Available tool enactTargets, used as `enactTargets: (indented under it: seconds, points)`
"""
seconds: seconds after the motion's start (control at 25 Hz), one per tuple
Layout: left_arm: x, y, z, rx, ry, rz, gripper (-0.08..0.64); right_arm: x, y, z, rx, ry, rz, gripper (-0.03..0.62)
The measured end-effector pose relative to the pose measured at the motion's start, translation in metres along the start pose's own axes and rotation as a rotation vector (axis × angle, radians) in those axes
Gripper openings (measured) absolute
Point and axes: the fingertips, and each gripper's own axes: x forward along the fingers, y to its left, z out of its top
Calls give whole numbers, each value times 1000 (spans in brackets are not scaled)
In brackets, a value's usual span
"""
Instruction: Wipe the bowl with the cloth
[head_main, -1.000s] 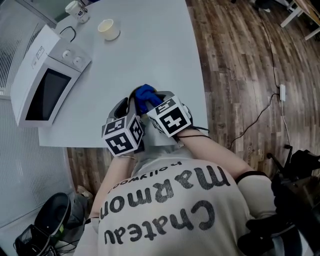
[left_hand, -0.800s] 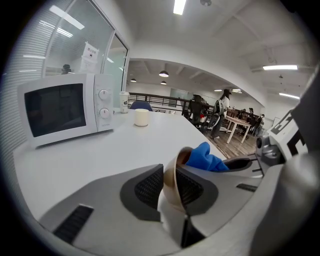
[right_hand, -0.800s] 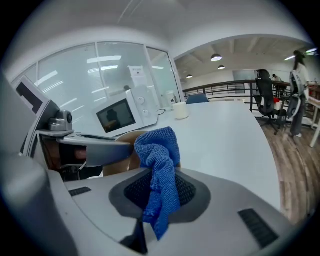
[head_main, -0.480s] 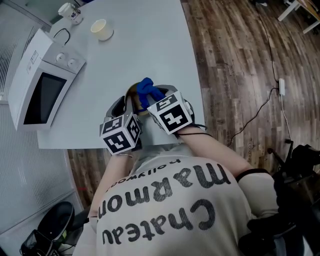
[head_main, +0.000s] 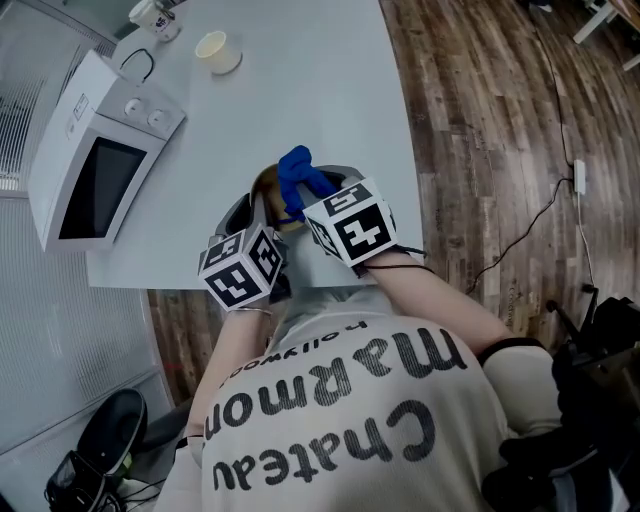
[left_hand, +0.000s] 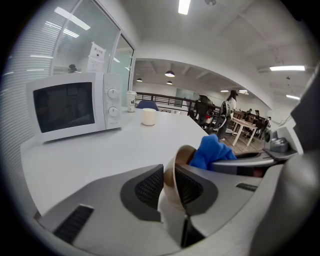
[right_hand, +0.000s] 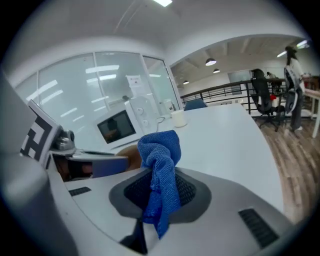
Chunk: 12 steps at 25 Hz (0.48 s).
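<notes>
Change over the last second:
- Left hand-held gripper (left_hand: 169, 186): no real shift. It stays clenched on the wall of the bowl (left_hand: 182, 154), with the rim standing on edge between its pads.
- Cloth (right_hand: 159, 147): in the head view the blue wad has crept a little toward 12 o'clock across the bowl's brown inside.
- Right hand-held gripper (right_hand: 161, 192): it has rolled slightly and is still grasping the cloth, which is pinched mid-length with a tail hanging below the pads.

Reading: a wiping stroke looks under way, with one side steadying and the other rubbing. How much of the bowl is done cannot be told.

Positions in the head view:
- The bowl sits by the near edge of the table (head_main: 300, 80).
- It lies just at 12 o'clock of the left hand-held gripper's marker cube.
- The cloth lies at about 10 o'clock of the right cube, pressed into the bowl's opening.
- The two hand-held grippers are almost touching.
</notes>
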Motion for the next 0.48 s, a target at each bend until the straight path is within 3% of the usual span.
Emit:
enactTargets:
  seconds: [0.12, 0.2, 0.48]
  points:
    - [-6, -1, 8, -47, -37, -7, 46, 2, 32, 12, 98, -42, 162, 67]
    - [-10, -5, 14, -48, -69, -21, 48, 3, 45, 16, 149, -38, 217, 66]
    - [-19, -8, 20, -86, -131, -51, 57, 11, 50, 12, 112, 4, 188, 66]
